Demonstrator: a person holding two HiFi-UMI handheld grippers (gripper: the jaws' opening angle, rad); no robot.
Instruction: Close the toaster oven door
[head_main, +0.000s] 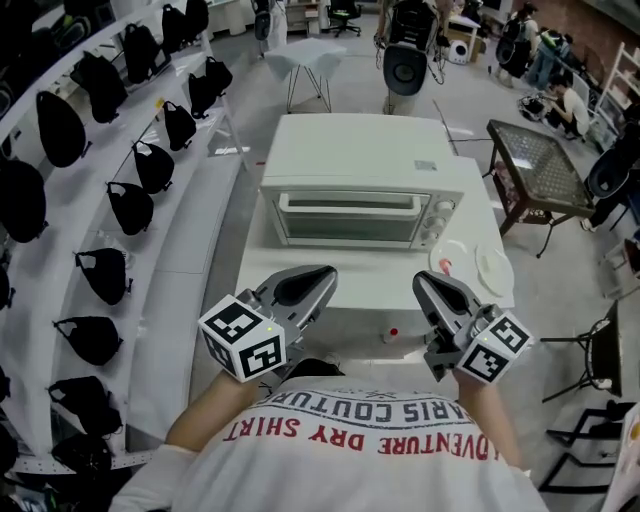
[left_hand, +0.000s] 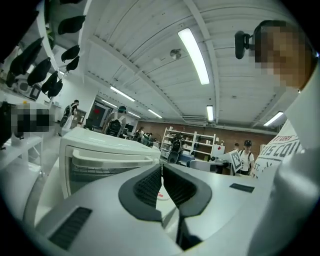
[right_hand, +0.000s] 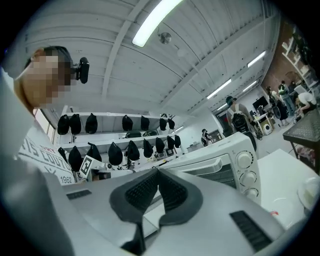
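In the head view the toaster oven (head_main: 355, 205) sits at the far middle of the white surface (head_main: 350, 305), its front facing the person. Its door (head_main: 348, 222) stands upright and flush against the body, with the handle bar along the top edge. A white plate (head_main: 494, 268) lies just right of the oven, and a small red thing (head_main: 393, 333) lies on the near part of the surface. The left gripper (head_main: 318, 280) and the right gripper (head_main: 428, 287) are held close to the person's chest, well apart from the oven and touching nothing. The left gripper view shows its two dark pads pressed together with nothing between them. The oven is beyond and to the left, its glass front closed. The right gripper view shows the same, pads together and empty, with the oven's front and its three knobs (right_hand: 245, 161) off to the right. Judged from this, the door is already shut and no closing step is in hand. The next move calls for little more than a light push on the handle with a shut gripper tip, if the door needs seating.
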